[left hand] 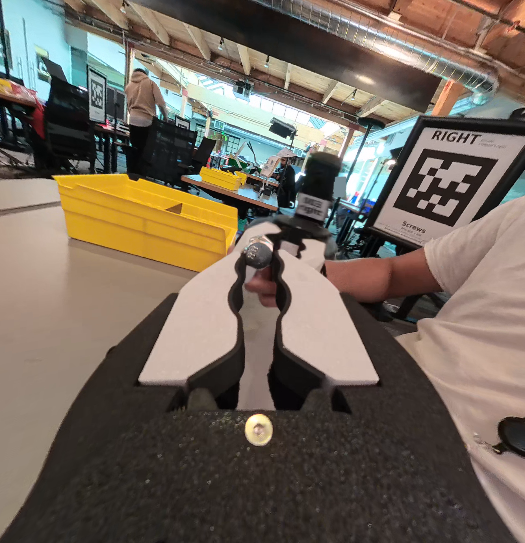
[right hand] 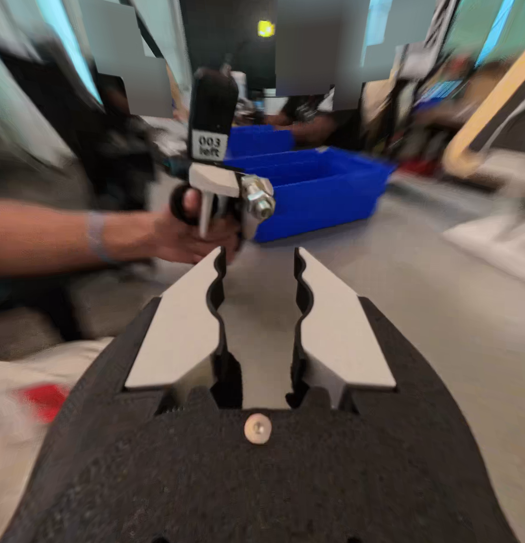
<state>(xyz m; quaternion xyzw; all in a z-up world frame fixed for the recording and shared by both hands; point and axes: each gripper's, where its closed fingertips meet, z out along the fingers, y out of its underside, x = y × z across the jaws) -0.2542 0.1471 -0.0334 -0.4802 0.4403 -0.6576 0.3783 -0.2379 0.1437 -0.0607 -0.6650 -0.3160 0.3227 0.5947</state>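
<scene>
From the left wrist view, the left hand-held gripper is closed down narrow on a silver bolt, its round stamped head facing the camera and both dark pads pinching it at the very tips, up in the air above the pale surface. Just behind it sits the right hand-held gripper, with a person's hand below. A yellow bin stands on the surface to the left, near but apart.

From the right wrist view, which is smeared with motion, the right hand-held gripper stands wide with nothing between its fingers. Ahead, the left one shows side-on, the bolt's threaded end carrying a nut and sticking out past its tips. A blue bin lies behind.

I'd judge the bolt stiff, dense for its size and slick; the nut's flats look the surest place to take hold.
</scene>
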